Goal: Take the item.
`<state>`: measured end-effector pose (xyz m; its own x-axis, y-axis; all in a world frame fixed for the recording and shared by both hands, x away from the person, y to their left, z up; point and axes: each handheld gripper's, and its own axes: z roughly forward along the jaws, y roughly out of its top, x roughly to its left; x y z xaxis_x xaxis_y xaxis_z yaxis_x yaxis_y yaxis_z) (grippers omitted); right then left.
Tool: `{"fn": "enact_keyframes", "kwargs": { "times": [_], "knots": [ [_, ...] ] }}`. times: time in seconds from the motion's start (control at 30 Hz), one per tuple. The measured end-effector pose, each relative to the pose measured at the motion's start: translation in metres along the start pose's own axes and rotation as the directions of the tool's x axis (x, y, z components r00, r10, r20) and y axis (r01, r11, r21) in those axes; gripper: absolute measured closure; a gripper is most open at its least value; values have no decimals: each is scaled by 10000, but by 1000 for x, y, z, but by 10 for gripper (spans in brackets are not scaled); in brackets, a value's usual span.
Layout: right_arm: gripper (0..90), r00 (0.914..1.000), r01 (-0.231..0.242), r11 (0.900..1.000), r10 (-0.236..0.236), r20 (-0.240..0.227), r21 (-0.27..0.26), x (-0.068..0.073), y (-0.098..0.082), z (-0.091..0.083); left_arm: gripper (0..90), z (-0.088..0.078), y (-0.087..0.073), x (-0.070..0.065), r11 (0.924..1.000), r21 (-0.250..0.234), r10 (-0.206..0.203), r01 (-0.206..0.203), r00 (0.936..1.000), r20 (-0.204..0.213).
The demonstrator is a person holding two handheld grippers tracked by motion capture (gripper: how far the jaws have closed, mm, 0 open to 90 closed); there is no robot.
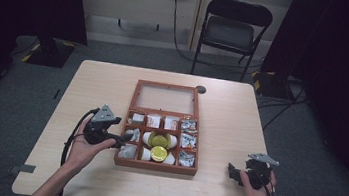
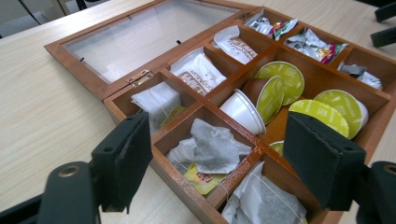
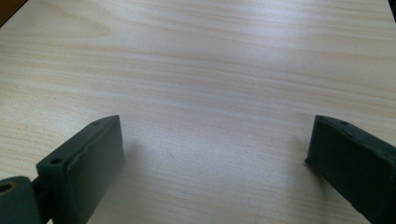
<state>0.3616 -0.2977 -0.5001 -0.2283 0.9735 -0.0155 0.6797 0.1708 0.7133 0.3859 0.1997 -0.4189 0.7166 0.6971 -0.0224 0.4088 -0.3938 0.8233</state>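
Observation:
An open wooden box (image 1: pixel 156 167) sits mid-table, its glass lid (image 1: pixel 166 98) laid flat behind it. Its compartments hold tea bags (image 2: pixel 210 151), white sachets (image 2: pixel 198 72), foil packets (image 2: pixel 310 44) and green-lidded capsules (image 1: pixel 158 152). My left gripper (image 1: pixel 124 140) is at the box's left side, open, its jaws spread over the middle tea-bag compartment with nothing between them. The left gripper (image 2: pixel 219 135) hovers just above those bags. My right gripper (image 1: pixel 231 172) rests near the table's front right, open over bare wood (image 3: pixel 215 135).
A black folding chair (image 1: pixel 231 29) stands beyond the far edge of the light wooden table (image 1: pixel 98 83). A small round grommet (image 1: pixel 200 89) lies behind the lid. Bare table stretches to either side of the box.

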Motion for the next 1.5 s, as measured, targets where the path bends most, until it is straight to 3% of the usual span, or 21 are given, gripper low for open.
{"fn": "enact_keyframes", "kwargs": {
  "times": [0.27, 0.63, 0.73, 0.87, 1.1, 1.3, 1.5],
  "knots": [
    [30, 10000, 8, 10000, -8, 9, 1, 0, 0, 0, 204, 10, 6, -7, 10000, -14, 8, -7, 9975, 708],
    [30, 10000, 2, 10000, -2, 3, 0, 0, 0, 0, 217, 27, 18, -19, 9987, 337, 335, -376, 9930, 1135],
    [30, 10000, 1, 10000, -1, 2, -1, 0, 0, 0, 232, 30, 23, -24, 9958, 418, 766, -812, 9919, 1010],
    [30, 10000, 5, 10000, -5, 11, -1, 0, 0, 0, 236, 34, 29, -27, 9960, 388, 750, -801, 9901, 1183],
    [30, 10000, -2, 10000, 2, 4, -1, 0, 0, 0, 258, 47, 33, -35, 9942, 663, 714, -842, 9818, 1761],
    [30, 10000, -2, 10000, 2, 2, 0, 0, 0, 0, 264, 58, 31, -43, 9923, 900, 617, -846, 9706, 2325],
    [30, 10000, 0, 10000, 0, 2, -2, 0, 0, 0, 289, 69, 29, -48, 9876, 1217, 637, -988, 9624, 2639]
  ]
}}
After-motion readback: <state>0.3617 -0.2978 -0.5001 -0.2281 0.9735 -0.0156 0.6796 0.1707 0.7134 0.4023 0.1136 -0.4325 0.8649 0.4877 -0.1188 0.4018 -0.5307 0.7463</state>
